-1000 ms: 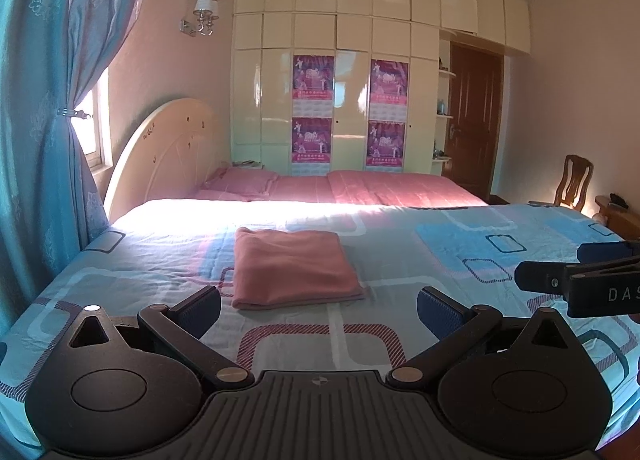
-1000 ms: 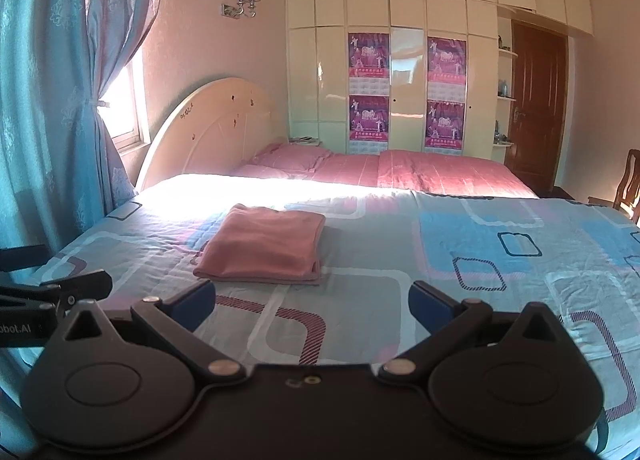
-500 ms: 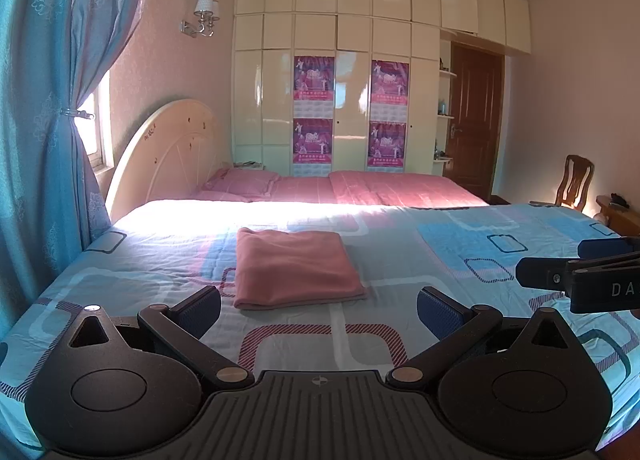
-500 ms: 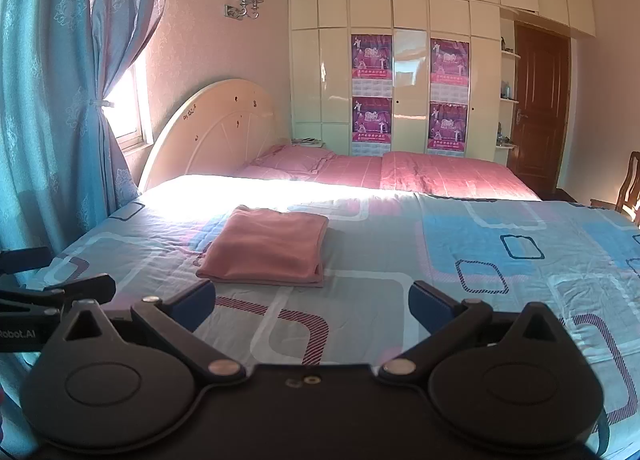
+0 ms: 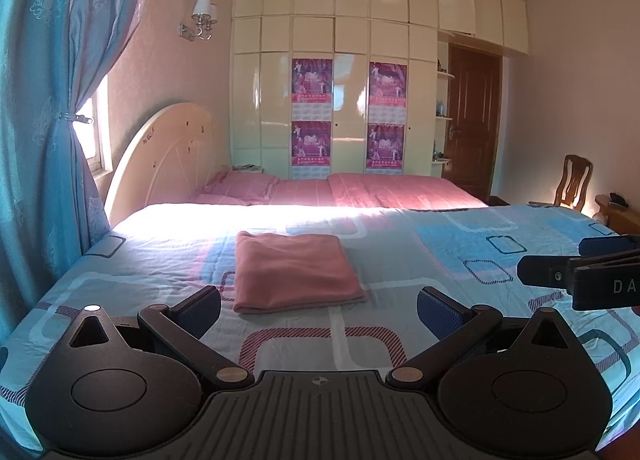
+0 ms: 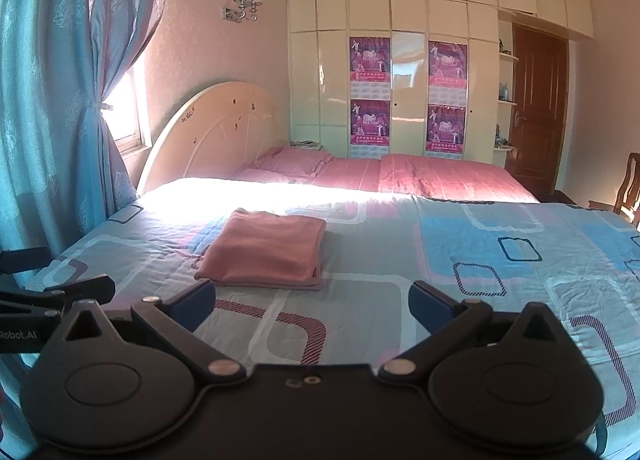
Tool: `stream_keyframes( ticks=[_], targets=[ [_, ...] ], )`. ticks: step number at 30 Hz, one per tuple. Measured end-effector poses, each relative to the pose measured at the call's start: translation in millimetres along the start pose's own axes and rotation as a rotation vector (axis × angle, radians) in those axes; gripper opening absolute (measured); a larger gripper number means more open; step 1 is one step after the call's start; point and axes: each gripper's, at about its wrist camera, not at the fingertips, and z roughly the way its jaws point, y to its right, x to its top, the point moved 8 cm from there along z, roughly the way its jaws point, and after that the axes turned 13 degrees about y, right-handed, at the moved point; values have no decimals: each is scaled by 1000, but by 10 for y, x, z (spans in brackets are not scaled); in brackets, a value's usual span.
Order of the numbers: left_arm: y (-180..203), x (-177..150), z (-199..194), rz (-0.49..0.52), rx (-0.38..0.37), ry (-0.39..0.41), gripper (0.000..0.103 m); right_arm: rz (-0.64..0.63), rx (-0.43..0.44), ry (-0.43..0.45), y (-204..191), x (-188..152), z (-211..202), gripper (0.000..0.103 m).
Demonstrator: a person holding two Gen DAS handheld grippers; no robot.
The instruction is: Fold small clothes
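Note:
A pink garment (image 5: 294, 272) lies folded into a neat rectangle on the patterned bedsheet (image 5: 400, 256); it also shows in the right wrist view (image 6: 266, 248). My left gripper (image 5: 318, 310) is open and empty, held just in front of the garment's near edge, apart from it. My right gripper (image 6: 310, 306) is open and empty, near the garment's front right corner, not touching. Each gripper shows at the edge of the other's view: the right one (image 5: 580, 272), the left one (image 6: 48, 296).
The bed carries a blue, grey and pink sheet, with a pink quilt (image 5: 384, 190) and pillow (image 5: 240, 184) by the headboard (image 5: 160, 152). Blue curtains (image 5: 44, 120) hang at left. A wardrobe (image 5: 348, 72), a door (image 5: 472, 116) and a wooden chair (image 5: 574, 180) stand beyond.
Both grippers have drifted slightly; the view shifted a little. The garment lies still and both grippers stay open.

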Motion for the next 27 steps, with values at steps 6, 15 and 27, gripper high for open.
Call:
stream_keyframes(
  ticks=[6,15,27],
  targets=[
    [30,11,-10,10,-16,10,103,-1,-2,-1,2,7,-1,102],
    [13,-11,4,5,-15,11,103,-6,1,-7,-1,18,14,102],
    [13,-20,-9,1,0,19,103,-5,5,-11,0,12,53,102]
  ],
)
